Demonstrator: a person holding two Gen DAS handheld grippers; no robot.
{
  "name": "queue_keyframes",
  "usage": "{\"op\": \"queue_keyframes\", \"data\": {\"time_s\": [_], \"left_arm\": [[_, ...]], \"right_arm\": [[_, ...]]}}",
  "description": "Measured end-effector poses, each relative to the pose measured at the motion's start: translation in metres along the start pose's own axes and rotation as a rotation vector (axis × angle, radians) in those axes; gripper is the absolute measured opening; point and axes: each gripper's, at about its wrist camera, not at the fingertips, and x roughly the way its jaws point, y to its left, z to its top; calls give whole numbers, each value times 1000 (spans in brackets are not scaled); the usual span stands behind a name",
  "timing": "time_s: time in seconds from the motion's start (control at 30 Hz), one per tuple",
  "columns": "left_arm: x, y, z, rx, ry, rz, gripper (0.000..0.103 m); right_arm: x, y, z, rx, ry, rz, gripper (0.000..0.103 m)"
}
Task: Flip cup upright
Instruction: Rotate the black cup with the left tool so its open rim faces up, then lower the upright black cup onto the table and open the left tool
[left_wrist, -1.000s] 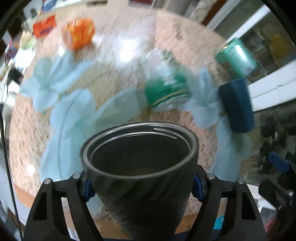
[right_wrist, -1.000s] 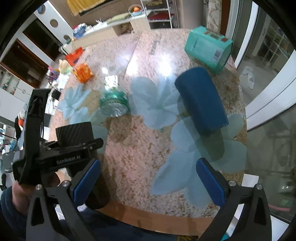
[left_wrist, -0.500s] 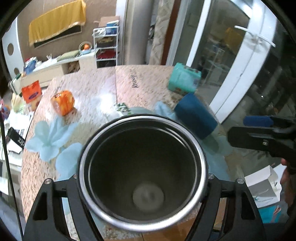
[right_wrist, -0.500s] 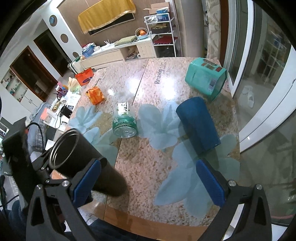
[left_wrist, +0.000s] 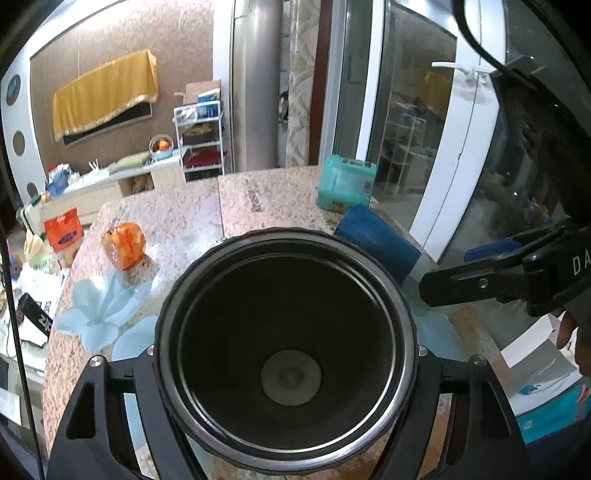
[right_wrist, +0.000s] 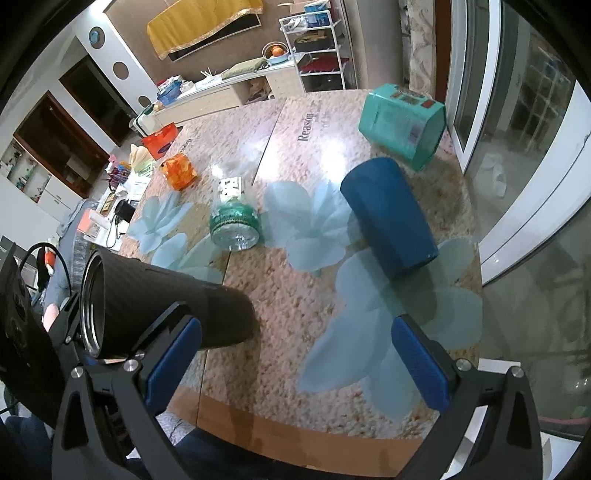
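Observation:
My left gripper is shut on a black metal cup. The cup's open mouth faces the left wrist camera, and I see its dark inside and round bottom. In the right wrist view the same cup is tilted over the table's front left edge, its base near the tabletop and its steel rim towards the left gripper. My right gripper is open and empty above the table's front edge. One of its fingers shows at the right of the left wrist view.
On the granite table with blue flower prints a dark blue cup lies on its side. A green bottle lies at the middle, an orange packet at the left, a teal box at the back.
The left gripper has turned the cup: a second ago its mouth faced forwards towards the table top, now it faces the camera. The right gripper has stayed open and nearly still.

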Motion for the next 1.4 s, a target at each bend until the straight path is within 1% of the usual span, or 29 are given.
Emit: {"op": "queue_keyframes", "data": {"time_s": [0.2, 0.4, 0.43, 0.47, 0.6, 0.67, 0.7, 0.9, 1.1, 1.23, 1.4], "left_arm": [[0, -11, -4, 42, -59, 10, 80], [3, -17, -5, 59, -69, 5, 81], [3, -18, -6, 62, -70, 1, 82], [4, -19, -6, 65, -68, -5, 85], [8, -22, -5, 59, -45, -16, 93], [9, -21, -5, 47, -38, -16, 101], [9, -20, -4, 42, -37, -17, 102], [7, -18, -2, 37, -24, -36, 103], [4, -10, 4, 12, 34, -71, 103], [-4, -4, 7, 33, 49, -43, 103], [-17, 9, 17, 43, 76, -32, 103]], "right_arm": [[-2, -6, -4, 28, 3, -1, 103], [-3, -7, -8, 32, 9, -15, 103], [-3, -8, -8, 36, 10, -14, 103], [-4, -8, -8, 37, 10, -14, 103], [-5, -11, -8, 45, 13, -18, 103], [-5, -13, -8, 47, 14, -20, 103], [-5, -13, -9, 46, 14, -20, 103], [-4, -15, -9, 49, 20, -15, 103], [-10, -17, -8, 68, 4, 0, 103], [-16, -14, -7, 85, -14, 17, 103], [-29, -4, -6, 92, -45, 30, 103]]}}
